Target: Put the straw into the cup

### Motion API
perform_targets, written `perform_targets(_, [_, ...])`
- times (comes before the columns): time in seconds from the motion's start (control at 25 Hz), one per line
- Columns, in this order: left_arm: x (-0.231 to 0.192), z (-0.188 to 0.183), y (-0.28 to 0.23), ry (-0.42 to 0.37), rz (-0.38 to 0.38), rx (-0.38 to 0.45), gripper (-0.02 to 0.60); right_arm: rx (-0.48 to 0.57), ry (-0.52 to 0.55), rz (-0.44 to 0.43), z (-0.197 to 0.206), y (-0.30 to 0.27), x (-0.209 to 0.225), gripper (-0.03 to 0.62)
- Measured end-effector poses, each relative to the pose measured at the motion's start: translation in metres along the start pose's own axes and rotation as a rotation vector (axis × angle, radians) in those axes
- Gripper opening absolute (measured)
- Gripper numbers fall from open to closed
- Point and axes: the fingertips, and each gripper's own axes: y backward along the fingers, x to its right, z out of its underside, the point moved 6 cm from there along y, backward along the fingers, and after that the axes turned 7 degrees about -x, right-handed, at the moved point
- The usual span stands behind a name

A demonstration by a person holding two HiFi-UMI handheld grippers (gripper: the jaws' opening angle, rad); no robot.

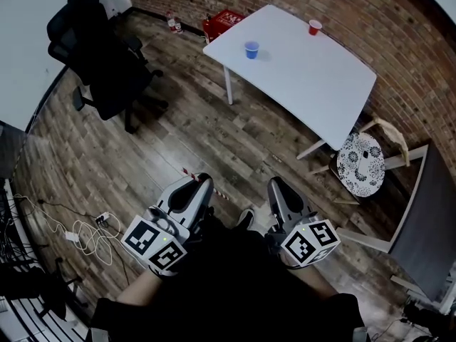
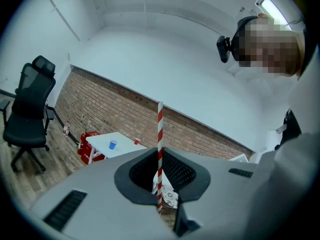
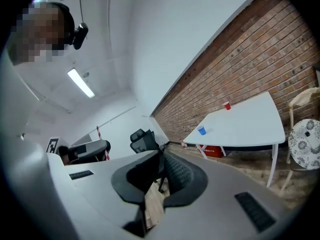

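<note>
Looking steeply down at a wood floor [image 1: 214, 127], with a person's dark-clothed body at the bottom edge. Held low and close to the body, side by side: the left gripper [image 1: 199, 182] and the right gripper [image 1: 276, 184], both pointing forward.

Left gripper [image 2: 161, 174]: jaws clenched on a red-and-white striped straw [image 2: 160, 144], gripped near its lower end and standing upright between them. From above, only short bits of the straw [image 1: 187, 170] peeking out beside the jaw tips.

Right gripper [image 3: 152, 181]: jaws pressed nearly together on nothing, only a thin slit of floor showing between them.

Well apart from both grippers, across the floor: a white table [image 1: 306, 84] against a brick wall [image 1: 385, 27]. On it, a blue cup [image 1: 251, 49] near the left edge and a red cup [image 1: 315, 26] near the far edge, well apart from each other, both upright.

Left of the table, a black office chair [image 1: 100, 55]. Beside the table's near right corner, a small round patterned seat [image 1: 360, 164]. Far left on the floor, a tangle of white cables [image 1: 85, 237].
</note>
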Motion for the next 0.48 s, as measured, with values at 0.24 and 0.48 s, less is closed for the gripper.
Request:
perform_targets(0.24, [-0.007, -0.004, -0.009, 0.006, -0.001, -0.012, 0.038, -0.007, -0.012, 0.001, -0.002, -0.009, 0.006, 0.051])
perform_targets(0.48, [-0.025, -0.005, -0.039, 0.028, 0.062, -0.040, 0.038, 0.006, -0.036, 0.068, -0.008, -0.019, 0.024, 0.051])
